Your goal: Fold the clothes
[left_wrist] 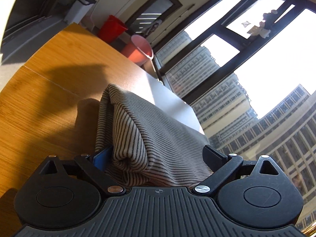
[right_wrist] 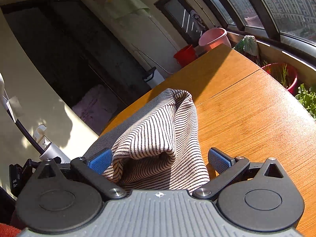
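The striped garment lies on the wooden table, already doubled over itself into a thick bundle with rounded fold edges. It is near the table's edge on the window side, and one part of it seems to hang over that edge, though the strong sun there makes this hard to confirm.

The left gripper stands spread wide. Its blue pad is just beside the cloth on one side, and the black finger is at the other side, so the rolled end of the bundle sits between the jaws but nothing pinches it. The right gripper is spread wide as well. Its two blue pads stand on either side of the open folded end of the same striped garment, and they do not press on it.

The relation that matters for the next move is this: in both wrist views the cloth runs straight ahead from the claw, its long axis going away along the fingers, and each gripper faces one near corner of the bundle. Both hands are about equally close, so neither has the advantage. I judge that one fold was put down and released, and that the next step needs either a new pinch on these near ends or a withdrawal to smooth the bundle.

Behind the table stand a pink bucket and a red bucket.
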`<state>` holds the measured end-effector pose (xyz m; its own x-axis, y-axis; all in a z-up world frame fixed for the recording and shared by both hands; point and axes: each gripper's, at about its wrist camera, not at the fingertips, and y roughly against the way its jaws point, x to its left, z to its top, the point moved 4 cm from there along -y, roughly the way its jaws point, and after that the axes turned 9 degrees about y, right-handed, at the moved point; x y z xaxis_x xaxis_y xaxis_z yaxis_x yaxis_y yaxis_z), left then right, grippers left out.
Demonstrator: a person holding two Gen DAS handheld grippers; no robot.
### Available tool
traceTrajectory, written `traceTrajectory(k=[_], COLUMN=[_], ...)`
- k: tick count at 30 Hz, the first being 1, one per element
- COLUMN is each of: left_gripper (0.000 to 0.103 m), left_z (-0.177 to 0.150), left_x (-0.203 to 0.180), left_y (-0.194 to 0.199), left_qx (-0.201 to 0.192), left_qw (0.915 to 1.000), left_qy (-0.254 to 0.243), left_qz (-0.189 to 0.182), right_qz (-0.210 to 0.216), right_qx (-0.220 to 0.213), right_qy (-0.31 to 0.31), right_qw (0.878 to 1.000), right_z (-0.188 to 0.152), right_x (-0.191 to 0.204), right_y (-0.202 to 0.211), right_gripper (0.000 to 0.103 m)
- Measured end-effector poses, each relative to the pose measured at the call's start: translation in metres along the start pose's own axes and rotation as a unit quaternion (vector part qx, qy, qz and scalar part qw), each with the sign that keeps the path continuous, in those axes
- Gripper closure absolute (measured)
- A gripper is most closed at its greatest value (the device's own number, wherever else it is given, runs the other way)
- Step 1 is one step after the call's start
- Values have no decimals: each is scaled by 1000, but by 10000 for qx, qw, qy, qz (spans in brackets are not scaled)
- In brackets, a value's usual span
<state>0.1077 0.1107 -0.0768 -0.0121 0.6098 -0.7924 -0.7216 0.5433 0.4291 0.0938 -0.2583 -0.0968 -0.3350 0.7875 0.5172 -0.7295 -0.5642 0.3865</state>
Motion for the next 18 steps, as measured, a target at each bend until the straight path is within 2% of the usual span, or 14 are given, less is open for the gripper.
traceTrajectory(k=[2, 4, 7, 11, 13, 15, 18], left_gripper=[5, 4, 2, 0, 0, 0, 0], left_z=[-7, -12, -15, -14, -14, -14, -15], left_x=[-2, -8, -11, -11, -10, -9, -11], left_y=[-18, -23, -26, -27, -27, -27, -29], left_qx=[173, 44, -68, -129, -125, -121, -172], left_qw=[9998, 9996, 9990, 9991, 9992, 9992, 9985], left_qy=[60, -201, -341, -321, -309, -331, -446], left_qz=[112, 196, 271, 250, 226, 208, 276], right_qz=[165, 277, 205, 99, -157, -524, -1055], right_qx=[140, 244, 184, 185, 327, 476, 117], right_qy=[63, 240, 563, 334, 233, 417, 902], right_qw=[9997, 9990, 9980, 9992, 9991, 9966, 9902], right_z=[-1, -5, -11, -9, -3, 5, 17], right_x=[3, 12, 23, 22, 21, 23, 34], right_y=[-1, -5, -7, -5, -4, -3, 4], right_gripper=[0, 0, 0, 0, 0, 0, 0])
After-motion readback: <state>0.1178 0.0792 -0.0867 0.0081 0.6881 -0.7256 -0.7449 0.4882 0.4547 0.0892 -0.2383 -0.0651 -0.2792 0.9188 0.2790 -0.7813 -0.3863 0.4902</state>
